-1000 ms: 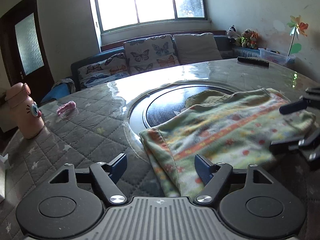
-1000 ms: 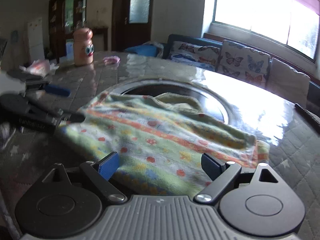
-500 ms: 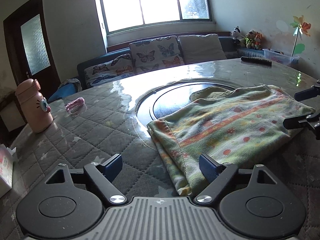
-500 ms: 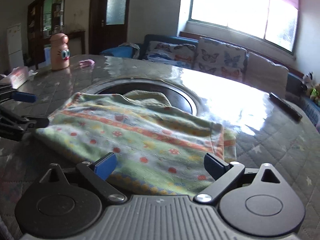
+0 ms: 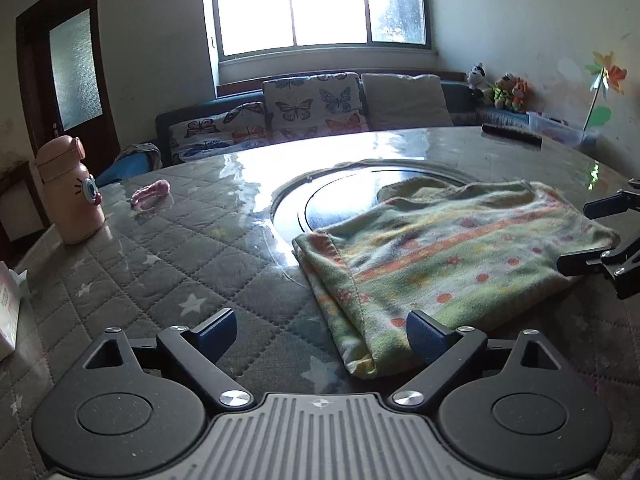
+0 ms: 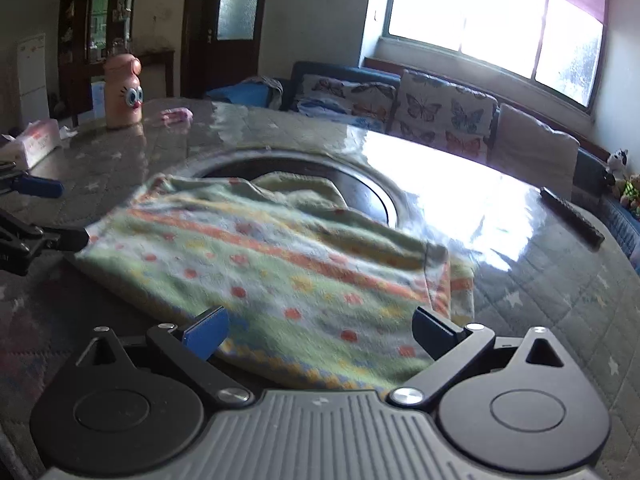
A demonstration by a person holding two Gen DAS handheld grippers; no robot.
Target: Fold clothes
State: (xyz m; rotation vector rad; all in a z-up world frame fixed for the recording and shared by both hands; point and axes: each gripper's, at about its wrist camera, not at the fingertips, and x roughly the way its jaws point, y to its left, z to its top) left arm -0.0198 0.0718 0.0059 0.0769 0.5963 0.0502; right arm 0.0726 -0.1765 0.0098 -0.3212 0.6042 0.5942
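The jaws of both grippers are opening wide and grip nothing. The left gripper has a corner of the folded green patterned garment lying loose between them; the right gripper straddles the garment's near edge, pads clear of it. The garment rests on the quilted desk, partly over its dark round inset. A pink bottle stands well apart.

I am looking along my left gripper, a matte black plastic frame with a grey ribbed plate at its centre, a small crosshair mark and two round recessed discs. Silver screws are glinting at the linkage pivots, and dark blue pads are tipping its jaws. My right gripper is showing the same build, its pads brighter blue.
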